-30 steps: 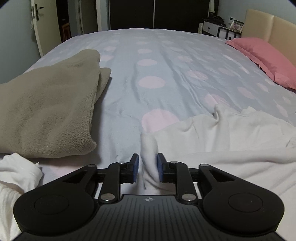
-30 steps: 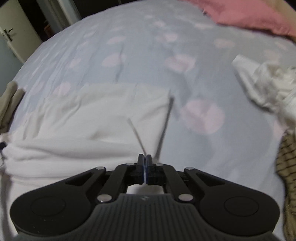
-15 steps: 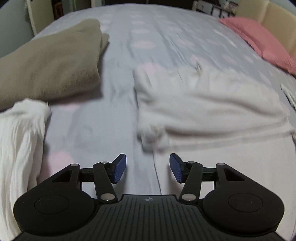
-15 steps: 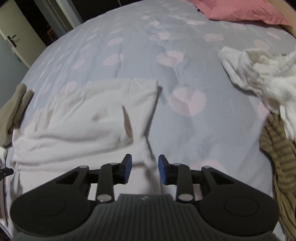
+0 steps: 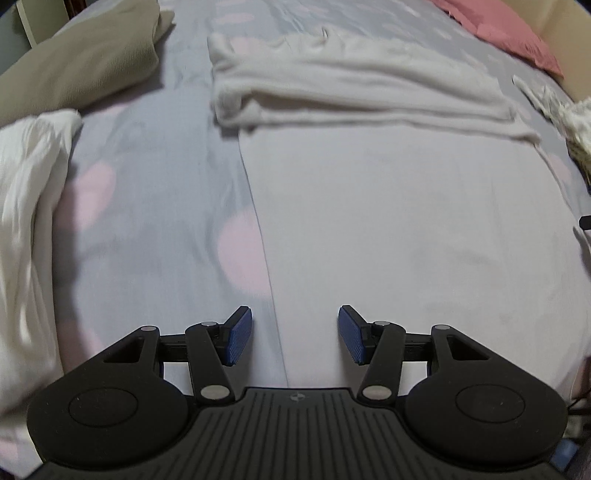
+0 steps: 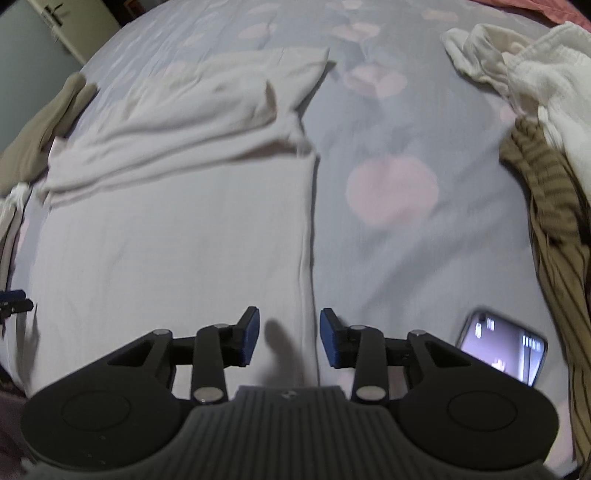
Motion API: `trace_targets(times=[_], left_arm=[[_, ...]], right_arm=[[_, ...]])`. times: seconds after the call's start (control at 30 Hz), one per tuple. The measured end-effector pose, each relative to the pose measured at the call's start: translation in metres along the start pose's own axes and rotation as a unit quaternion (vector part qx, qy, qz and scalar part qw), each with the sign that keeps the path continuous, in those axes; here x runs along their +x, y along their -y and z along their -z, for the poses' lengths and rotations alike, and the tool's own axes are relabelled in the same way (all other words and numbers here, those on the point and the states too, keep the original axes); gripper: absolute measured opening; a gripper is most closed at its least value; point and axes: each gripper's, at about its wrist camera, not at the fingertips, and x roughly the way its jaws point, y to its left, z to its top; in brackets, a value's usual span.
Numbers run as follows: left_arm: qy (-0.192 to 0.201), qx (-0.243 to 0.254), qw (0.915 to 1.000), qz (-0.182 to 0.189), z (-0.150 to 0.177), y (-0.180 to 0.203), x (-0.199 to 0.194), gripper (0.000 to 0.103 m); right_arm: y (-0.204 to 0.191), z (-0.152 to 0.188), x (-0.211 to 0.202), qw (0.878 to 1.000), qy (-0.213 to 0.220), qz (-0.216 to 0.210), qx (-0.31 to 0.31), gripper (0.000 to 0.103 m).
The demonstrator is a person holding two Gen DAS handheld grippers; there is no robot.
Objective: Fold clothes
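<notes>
A white garment [image 5: 388,229] lies flat on the spotted bed sheet [image 5: 155,206], its far part folded back into a thick band [image 5: 351,92]. My left gripper [image 5: 294,334] hovers open over the garment's near left edge, with nothing between the pads. In the right wrist view the same garment [image 6: 166,240] fills the left half. My right gripper [image 6: 289,338] hangs over its near right edge; its jaws are opening and the pads press on nothing. A tip of the left gripper [image 6: 14,301] shows at the far left of that view.
An olive fleece blanket [image 5: 74,55] and a crumpled white cloth [image 5: 26,192] lie left of the garment. A pink pillow [image 5: 517,33] lies at the far right. A lit phone [image 6: 502,347], a striped brown garment [image 6: 554,229] and a white clothes pile [image 6: 535,74] lie to the right.
Both grippers let go of the white garment's corners, leaving its far part folded over. They opened and drew back toward the near edge of the bed.
</notes>
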Motion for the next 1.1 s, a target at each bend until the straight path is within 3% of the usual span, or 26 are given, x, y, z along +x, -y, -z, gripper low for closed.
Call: trace_targets(times=[0.53,0.7,0.8,0.87,0.9,1.0,1.1], left_arm=[[-0.060,0.020,0.9979,0.007,0.061,0.018,-0.011,0.049],[-0.082,0.032,0.9961,0.009,0.070,0.025,-0.013,0.043],[-0.097,0.047,0.9940,0.016,0.074,0.031,-0.013,0.032],[-0.101,0.060,0.9930,0.016,0.076,0.035,-0.014,0.022],[-0.101,0.061,0.9929,0.018,0.076,0.035,-0.016,0.014],[-0.099,0.060,0.9929,0.027,0.076,0.033,-0.020,0.006],[-0.094,0.050,0.9935,0.040,0.072,0.027,-0.026,0.004]], right_arm=[[-0.020,0.076,-0.004,0.993,-0.072,0.017,-0.092,0.045],[-0.027,0.092,-0.007,0.989,-0.089,0.024,-0.120,0.045],[-0.034,0.098,-0.006,0.985,-0.093,0.036,-0.143,0.035],[-0.036,0.099,-0.008,0.984,-0.091,0.039,-0.150,0.014],[-0.036,0.099,-0.009,0.984,-0.091,0.038,-0.150,0.011],[-0.035,0.098,-0.014,0.985,-0.086,0.035,-0.144,0.008],[-0.035,0.096,-0.022,0.986,-0.080,0.032,-0.142,0.008]])
